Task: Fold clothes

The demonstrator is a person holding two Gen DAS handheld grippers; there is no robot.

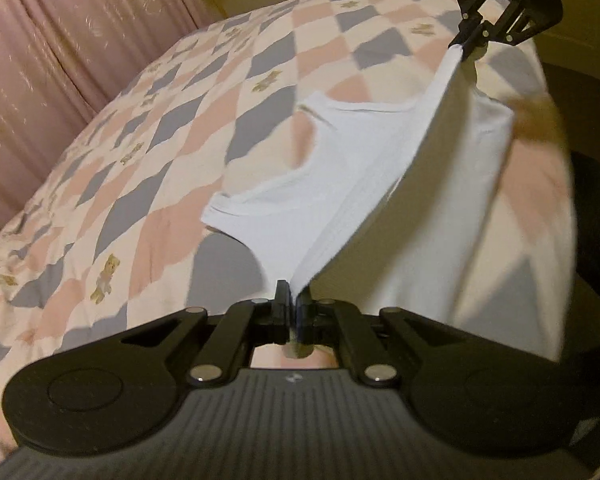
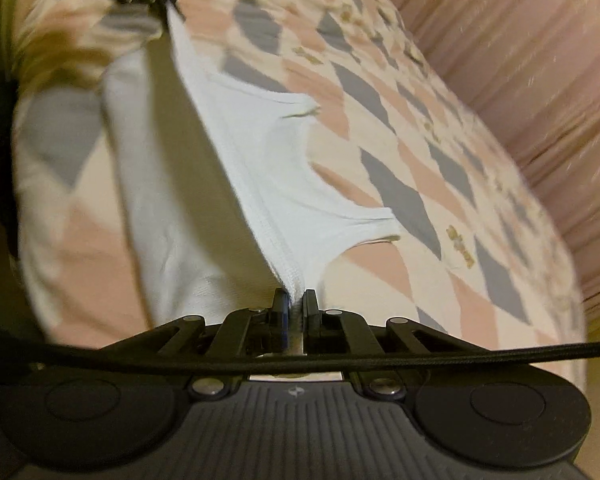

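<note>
Facing each other, left gripper [image 1: 293,294] and right gripper [image 2: 295,300], white garment [image 1: 364,184] pinched taut between

Bedroom: quilted bed [image 1: 148,168], pink curtains [image 1: 40,60]

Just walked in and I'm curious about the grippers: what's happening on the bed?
A person is folding a white garment with two handheld grippers. The left gripper and the right gripper are each shut on one end of the same edge, which is stretched taut between them above the patchwork quilt. The rest of the cloth hangs and drapes onto the bed. The fold is not laid down yet.
</note>
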